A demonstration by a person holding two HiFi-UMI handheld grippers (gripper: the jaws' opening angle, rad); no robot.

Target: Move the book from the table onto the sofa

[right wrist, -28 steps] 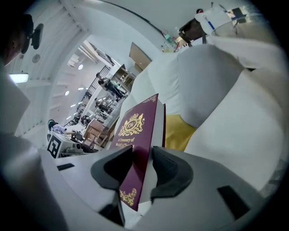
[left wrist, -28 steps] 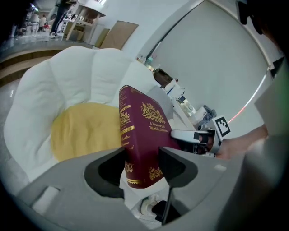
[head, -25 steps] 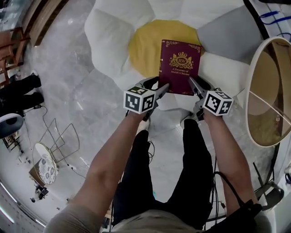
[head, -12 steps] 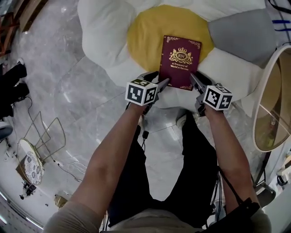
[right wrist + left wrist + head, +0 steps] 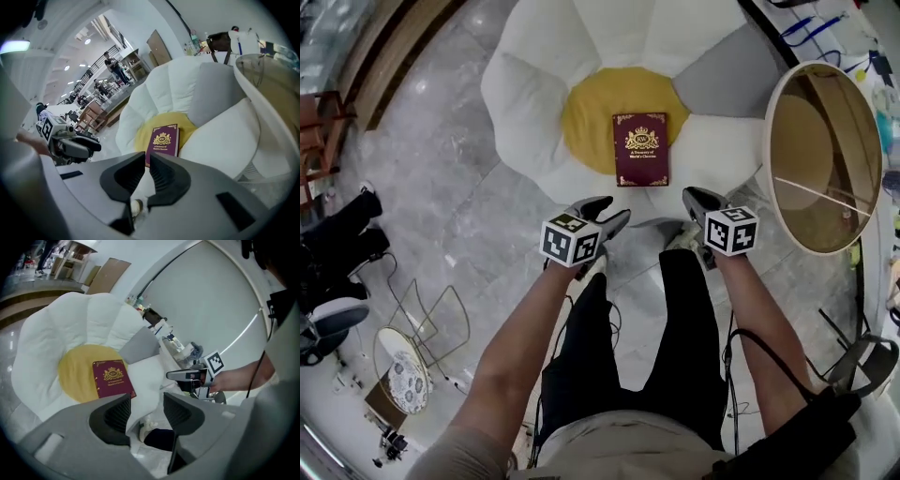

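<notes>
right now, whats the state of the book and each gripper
book: closed, cover up, flat on the yellow centre of the sofa, touched by neither gripper
left gripper: jaws apart, nothing between them
right gripper: jaws closing, narrow gap, nothing between them

Maroon hardcover book (image 5: 640, 149): gold crest, gold lettering, gold corner ornaments. Flower-shaped cushioned sofa (image 5: 534, 103): white petals, one grey petal, yellow centre. Round glass-topped table (image 5: 825, 141): white rim, amber-brown top. Grey marble floor (image 5: 441, 187): pale streaks.
</notes>
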